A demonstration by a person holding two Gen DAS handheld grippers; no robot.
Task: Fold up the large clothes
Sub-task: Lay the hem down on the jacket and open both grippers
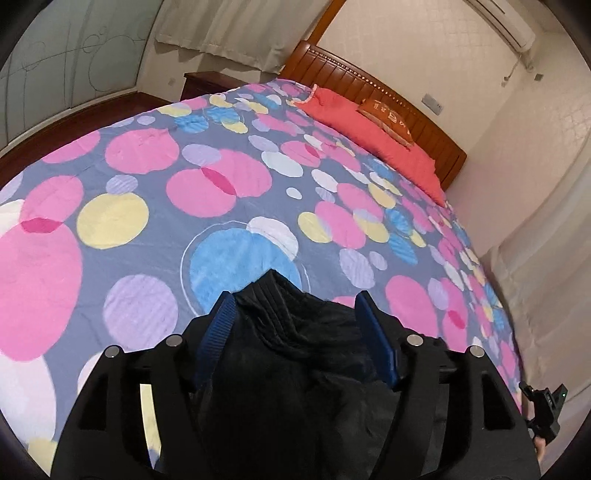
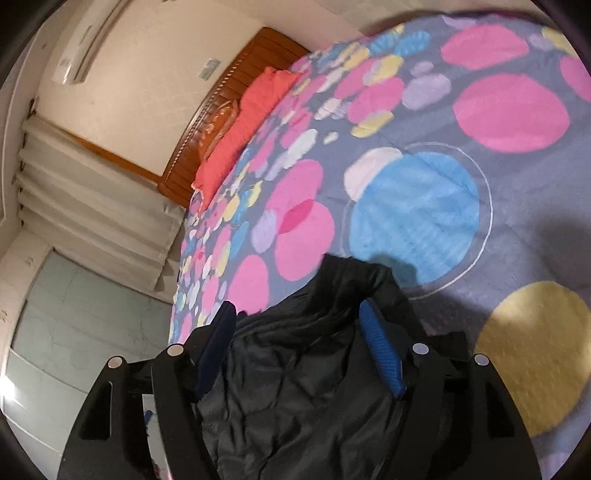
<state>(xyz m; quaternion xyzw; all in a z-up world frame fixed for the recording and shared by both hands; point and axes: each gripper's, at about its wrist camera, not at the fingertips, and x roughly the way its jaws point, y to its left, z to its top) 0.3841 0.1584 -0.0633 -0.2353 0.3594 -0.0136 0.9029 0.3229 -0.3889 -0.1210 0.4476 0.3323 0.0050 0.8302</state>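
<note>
— Over the near edge of the bed's grey bedspread with pink, blue and yellow circles (image 1: 155, 192), where's the black quilted garment (image 1: 295, 350)?

— Bunched between both tools. The left gripper (image 1: 295, 306) has its blue pads (image 1: 373, 332) spread wide, cloth lying between them.

— And the right gripper (image 2: 299, 314)?

— Same: jaws apart, black fabric (image 2: 314, 350) heaped in the gap. Far off, a coral pillow (image 1: 369, 136) lies against the wooden headboard (image 1: 369, 79).

We count two grippers: the left gripper (image 1: 295, 306) and the right gripper (image 2: 299, 317). We see one black garment (image 1: 295, 354), one bed (image 1: 166, 206), one headboard (image 1: 369, 81), one red pillow (image 1: 369, 136), one orange cushion (image 1: 388, 120) and one air conditioner (image 1: 506, 22).
</note>
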